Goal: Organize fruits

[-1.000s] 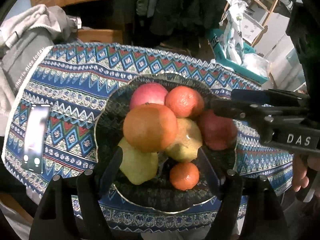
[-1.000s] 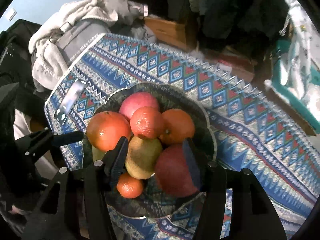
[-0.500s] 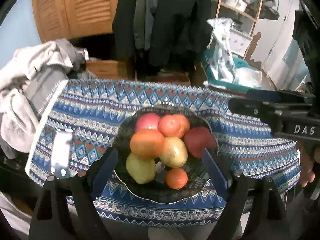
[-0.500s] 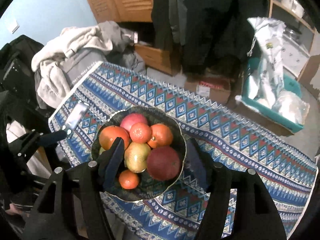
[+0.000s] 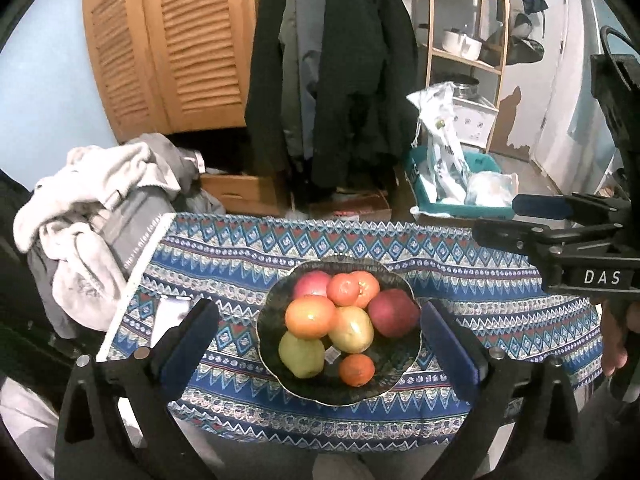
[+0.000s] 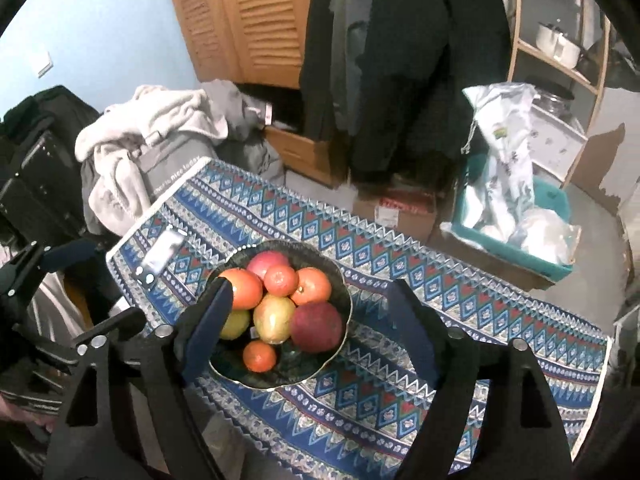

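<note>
fruit pile sits in a dark scalloped bowl [image 5: 412, 354] near the front edge of the table, all touching each other. going near to far: small tangerine [image 5: 357, 369] closest, green pear [image 5: 301, 353] to its left, yellowish pear [image 5: 352, 329] in the middle, big orange [image 5: 310, 317] stacked on the left, dark red apple [image 5: 393, 313] on the right, then a pink apple [image 5: 312, 285] and two smaller oranges at the far side.

left gripper [image 5: 316, 340] hangs above the bowl, jaws apart and opening, nothing between them but air, the bowl framed in the gap far below. right gripper [image 6: 308, 328] same deal, jaws opening, empty, its left finger [image 6: 206, 330] overlapping the bowl's left rim in view.

what worries me: the pile is stacked, so the big orange up top looks ready to roll if anything under it gets nudged. bowl is also close to the near table edge, so a push toward us could tip it off. patterned tablecloth [image 5: 224, 252] could slide too. phone [image 6: 160, 254] lies left of the bowl, clothes heap [image 5: 80, 216] beyond the far left corner.
</note>
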